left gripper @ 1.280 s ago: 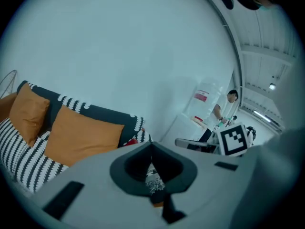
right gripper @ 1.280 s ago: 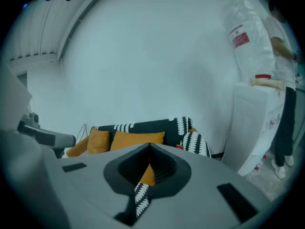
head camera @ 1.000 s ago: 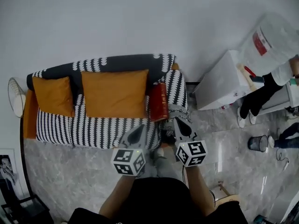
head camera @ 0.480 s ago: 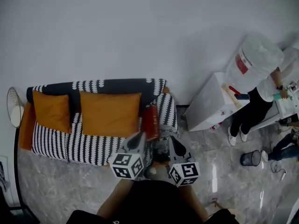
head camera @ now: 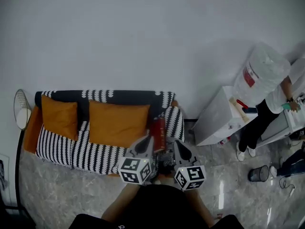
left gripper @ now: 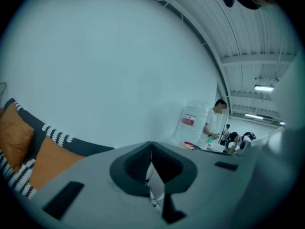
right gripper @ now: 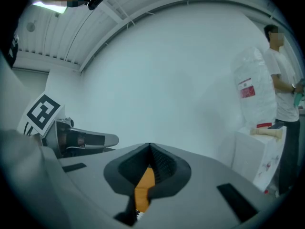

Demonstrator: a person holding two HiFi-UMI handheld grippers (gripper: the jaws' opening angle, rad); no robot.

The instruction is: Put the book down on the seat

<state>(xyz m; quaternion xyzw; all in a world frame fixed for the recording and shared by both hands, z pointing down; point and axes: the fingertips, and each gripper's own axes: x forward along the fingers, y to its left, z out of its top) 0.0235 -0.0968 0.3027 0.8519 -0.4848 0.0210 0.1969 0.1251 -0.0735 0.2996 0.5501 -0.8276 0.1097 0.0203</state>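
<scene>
A red book point(head camera: 158, 133) stands on edge at the right end of the black-and-white patterned sofa point(head camera: 71, 149), against the armrest and beside the large orange cushion point(head camera: 116, 123). My left gripper point(head camera: 147, 142) and right gripper point(head camera: 176, 145) hover in front of the sofa's right end, one on each side of the book, apart from it. Both are shut with nothing between the jaws. The left gripper view shows its tips point(left gripper: 151, 144) meeting, with orange cushions point(left gripper: 14, 137) at the far left. In the right gripper view, orange shows behind the closed tips point(right gripper: 149, 146).
A smaller orange cushion point(head camera: 59, 118) lies at the sofa's left end, a white fan point(head camera: 20, 109) beyond it. At the right stand a white cabinet point(head camera: 214, 120), a big white bag with a red label point(head camera: 259, 73), a person point(head camera: 279, 97) and a dark bin point(head camera: 259, 173). Marble floor point(head camera: 62, 190).
Both grippers have lifted and tipped up toward level, staying shut. The head view has shifted, and the sofa now sits a little lower and further right in it. The book stays at the sofa's right end.
</scene>
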